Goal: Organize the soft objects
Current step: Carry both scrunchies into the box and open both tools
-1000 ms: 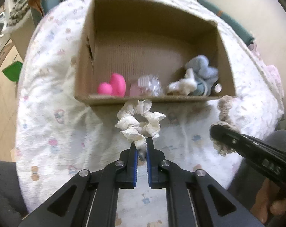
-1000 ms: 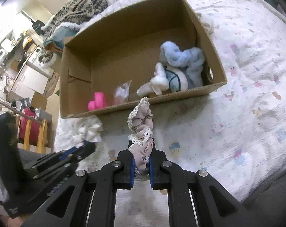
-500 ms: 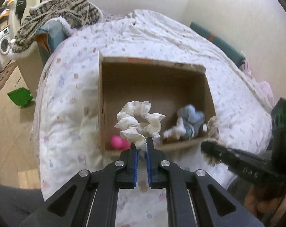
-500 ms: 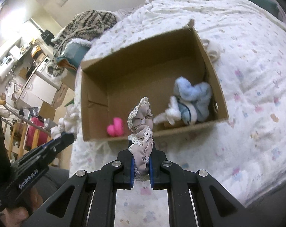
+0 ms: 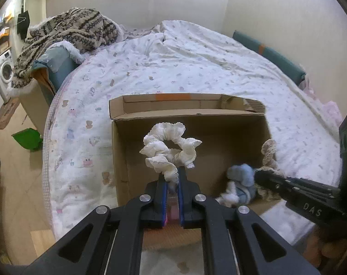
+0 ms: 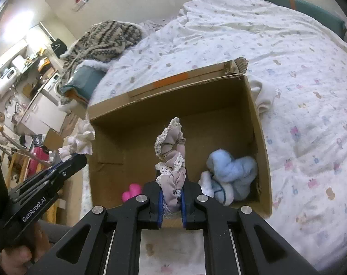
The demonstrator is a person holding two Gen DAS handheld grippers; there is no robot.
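An open cardboard box [image 5: 196, 112] [image 6: 173, 84] sits on the bed. My left gripper [image 5: 172, 178] is shut on a white scrunchie [image 5: 169, 146], held above the box's near edge; it also shows in the right wrist view [image 6: 79, 142]. My right gripper [image 6: 171, 183] is shut on a mauve lace-trimmed scrunchie [image 6: 171, 155], also above the near edge; it shows at the right of the left wrist view [image 5: 268, 155]. Inside the box lie a light blue and white soft toy [image 6: 230, 174] [image 5: 240, 178] at the right and a pink soft thing [image 6: 131, 191] at the left.
The bed has a white printed quilt [image 5: 196, 64]. A patterned knit blanket [image 5: 65, 34] lies on a box at the bed's left. A white cloth [image 6: 264, 96] lies outside the box's right wall. Floor with a green dustpan [image 5: 27, 137] is at left.
Both grippers have risen and tilted up, so the box sits lower in view and more of the bed and room shows. Both scrunchies stay gripped.
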